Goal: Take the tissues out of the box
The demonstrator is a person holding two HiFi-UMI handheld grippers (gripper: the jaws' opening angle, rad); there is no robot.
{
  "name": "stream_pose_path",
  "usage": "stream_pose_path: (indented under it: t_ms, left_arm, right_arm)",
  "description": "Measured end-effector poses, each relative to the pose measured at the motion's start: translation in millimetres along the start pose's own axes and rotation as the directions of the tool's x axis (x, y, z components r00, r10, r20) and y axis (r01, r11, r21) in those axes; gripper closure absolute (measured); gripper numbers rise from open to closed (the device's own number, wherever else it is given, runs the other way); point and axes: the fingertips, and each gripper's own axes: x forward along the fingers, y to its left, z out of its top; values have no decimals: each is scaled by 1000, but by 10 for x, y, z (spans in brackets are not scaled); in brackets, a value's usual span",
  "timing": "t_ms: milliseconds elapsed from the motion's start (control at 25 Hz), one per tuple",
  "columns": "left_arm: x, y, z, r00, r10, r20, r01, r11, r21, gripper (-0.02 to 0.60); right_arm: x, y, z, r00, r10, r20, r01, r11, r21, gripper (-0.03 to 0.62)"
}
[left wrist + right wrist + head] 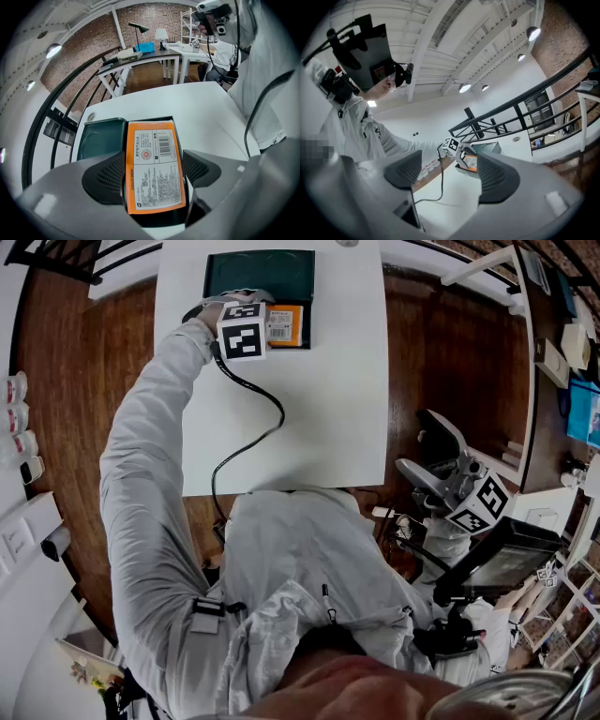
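Tissues, as an orange-edged tissue pack point(154, 164) with a white printed label and a barcode, sit lengthwise between the jaws of the left gripper point(153, 164). Both dark ribbed pads press against the pack's long sides, so the gripper is clamped on it. The pack lies in the black-walled base of the box point(186, 136), its far end reaching past the jaw tips. Just to the left of the jaws, touching the base, lies the dark green lid point(101, 140) of the box, turned open with its hollow side up. Box and lid rest on a white table point(201, 108) that spreads beyond and to the right of the jaws. A black cable point(253, 399) trails from this gripper back across the tabletop.

The right gripper point(447, 174) is held off the table's edge, well apart from the box. Its jaws stand wide apart with nothing between them; far beyond them only the distant table shows.
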Motion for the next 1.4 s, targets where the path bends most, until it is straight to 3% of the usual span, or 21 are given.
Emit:
stream_pose_path:
  t_ms: [360,600,1000,1240,1320,1400]
  left_arm:
    - [137,120,-45,1000,15,-11,-16,1000,-20,206]
    - [231,138,-100,996,-10,-83,4,997,-72,133]
    - [255,112,-68,995,-30,-91,26,999,-46,202]
    - [113,190,-96,997,46,-62,-47,999,-5,270]
    - [-19,230,-72,998,61,-5,-61,997,-39,272]
    - [-278,274,40,990,96,100,-87,992,-89,275]
  right_arm:
    - [-42,-122,-86,1000,4,-10,-4,1000,24,232]
    - [-72,-141,-120,1000,0,-18,0,999,34,232]
    - [-128,-193,-173,1000,-17,-16,18,999,51,232]
    - [-127,-198,-160,1000,-28,-6,29,998,62,232]
    - [-109,-184,-139,1000,-28,-2,28,998,59,232]
    - [-113,-178,-123,1000,-26,3,26,998,56,232]
